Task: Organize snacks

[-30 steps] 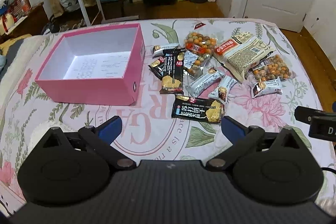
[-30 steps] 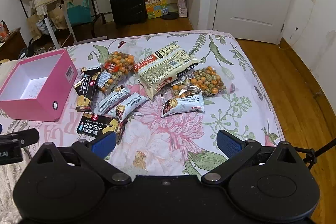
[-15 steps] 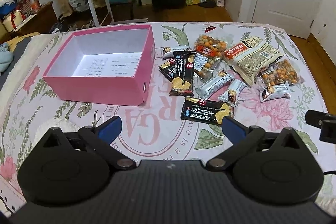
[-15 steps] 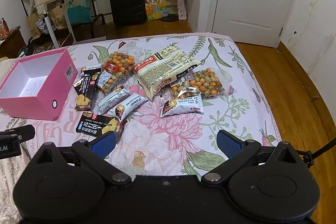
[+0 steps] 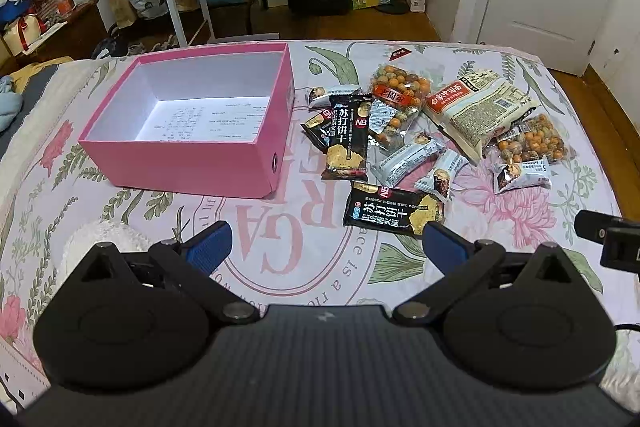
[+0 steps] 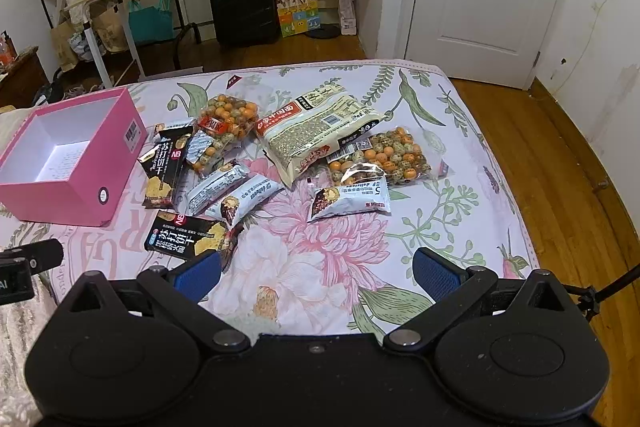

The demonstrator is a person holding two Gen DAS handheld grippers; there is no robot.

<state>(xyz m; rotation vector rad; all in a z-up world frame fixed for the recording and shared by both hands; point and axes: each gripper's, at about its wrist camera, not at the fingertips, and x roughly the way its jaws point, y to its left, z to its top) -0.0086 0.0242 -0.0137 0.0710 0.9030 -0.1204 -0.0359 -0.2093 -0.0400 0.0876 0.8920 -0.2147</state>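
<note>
your left gripper has its jaws spread wide with nothing between them, hovering over the floral bedspread. your right gripper is the same: jaws wide apart, nothing held, over the big pink flower print.

just beyond your left gripper's right fingertip lies a black soda cracker pack, flat on the cover; in the right wrist view that pack sits just past the left fingertip. beyond it, a second black cracker pack lies lengthwise just beside the pink box, partly covering a third black pack under it.

the pink box is open at the top, white inside, and holds no snack; only printed text shows on its floor. a round hole with a metal ring marks its near corner wall. it sits left of the snack pile, near it.

the rest of the pile spreads to the right: two silver-white bar wrappers side by side, a clear bag of orange and green coated nuts with a red label, a large cream noodle bag resting on a second clear nut bag, and a small silver pouch against that bag's near edge. one more small silver wrapper lies close to the box's far right corner.
</note>
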